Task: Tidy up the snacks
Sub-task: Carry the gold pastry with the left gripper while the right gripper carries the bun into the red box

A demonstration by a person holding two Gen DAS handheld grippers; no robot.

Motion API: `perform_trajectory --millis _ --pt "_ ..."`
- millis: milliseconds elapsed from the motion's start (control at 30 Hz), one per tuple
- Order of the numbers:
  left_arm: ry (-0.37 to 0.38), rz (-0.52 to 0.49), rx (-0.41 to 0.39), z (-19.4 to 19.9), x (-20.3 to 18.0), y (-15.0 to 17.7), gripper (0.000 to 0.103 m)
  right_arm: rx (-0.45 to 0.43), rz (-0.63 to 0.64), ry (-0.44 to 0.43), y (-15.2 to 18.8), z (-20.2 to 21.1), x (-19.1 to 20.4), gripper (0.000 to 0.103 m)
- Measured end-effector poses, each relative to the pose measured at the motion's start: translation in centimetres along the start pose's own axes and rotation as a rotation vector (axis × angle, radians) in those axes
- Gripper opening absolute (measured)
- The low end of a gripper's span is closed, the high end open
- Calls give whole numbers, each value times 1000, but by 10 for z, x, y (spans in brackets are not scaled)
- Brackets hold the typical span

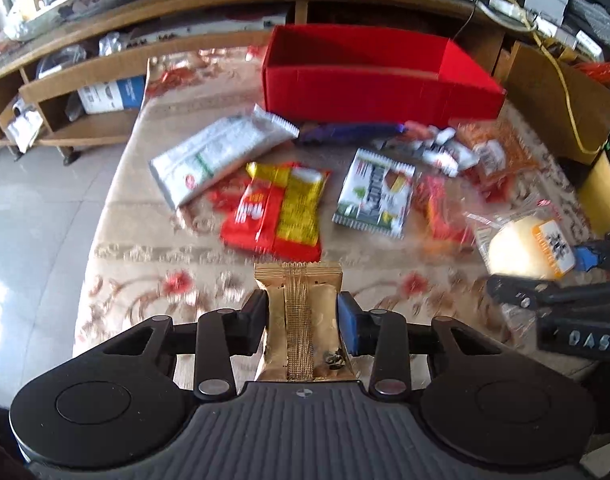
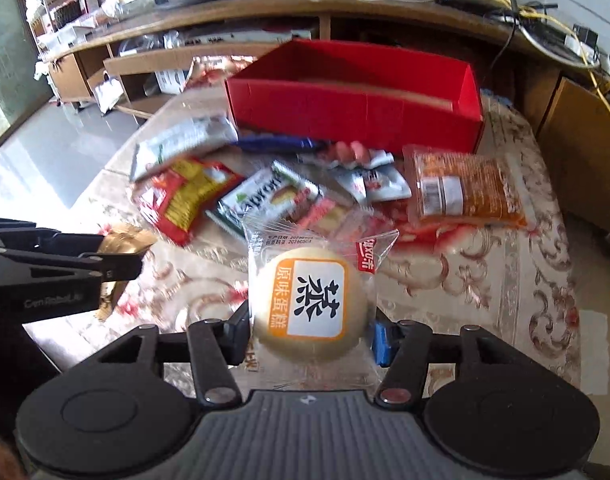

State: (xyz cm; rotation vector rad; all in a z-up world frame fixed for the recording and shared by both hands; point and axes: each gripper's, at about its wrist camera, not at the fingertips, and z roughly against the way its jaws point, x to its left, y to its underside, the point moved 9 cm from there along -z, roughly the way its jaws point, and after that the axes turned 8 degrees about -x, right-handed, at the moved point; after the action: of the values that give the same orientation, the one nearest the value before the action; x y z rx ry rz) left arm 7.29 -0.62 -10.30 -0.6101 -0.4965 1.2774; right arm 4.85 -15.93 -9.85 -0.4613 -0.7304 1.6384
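Note:
My left gripper [image 1: 301, 314] is shut on a gold snack packet [image 1: 299, 300], which it holds upright, lifted off the patterned tablecloth [image 1: 165, 248]. My right gripper [image 2: 311, 332] is shut on a round cake in clear wrap [image 2: 309, 300], also raised. In the left wrist view the cake [image 1: 525, 252] and right gripper [image 1: 541, 272] appear at the right edge. An open red box [image 1: 377, 80] stands at the far side of the table. Before it lie a white packet [image 1: 217, 156], a red-yellow packet [image 1: 281, 208], a white-green packet [image 1: 375, 196] and an orange packet [image 2: 465, 188].
A purple bar [image 1: 345, 132] and small sachets [image 2: 369, 180] lie right in front of the red box. A wooden shelf unit [image 1: 85, 80] with cables on top runs behind the table. A cardboard box [image 1: 553, 92] stands at the right. Tiled floor [image 1: 37, 200] lies beyond the table's left edge.

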Motion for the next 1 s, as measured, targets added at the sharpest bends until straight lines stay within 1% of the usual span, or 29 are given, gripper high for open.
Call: perform_trajectory --millis 133,367,567,767,1000 --pt "30 -11 -43 0 -9 -24 46 -27 -11 4 -18 -1 0 52" --pt "81 18 -95 -24 -16 -69 46 -57 -63 24 -54 -20 -22 52" --pt "113 43 -138 -45 -23 -115 46 -105 -94 24 -100 -40 -39 52" --pt "109 47 -176 -69 -27 -160 46 -133 -122 34 -138 -65 -61 52" --pt "89 31 -189 -106 -30 -194 46 -140 -141 59 -169 -104 -91 52"
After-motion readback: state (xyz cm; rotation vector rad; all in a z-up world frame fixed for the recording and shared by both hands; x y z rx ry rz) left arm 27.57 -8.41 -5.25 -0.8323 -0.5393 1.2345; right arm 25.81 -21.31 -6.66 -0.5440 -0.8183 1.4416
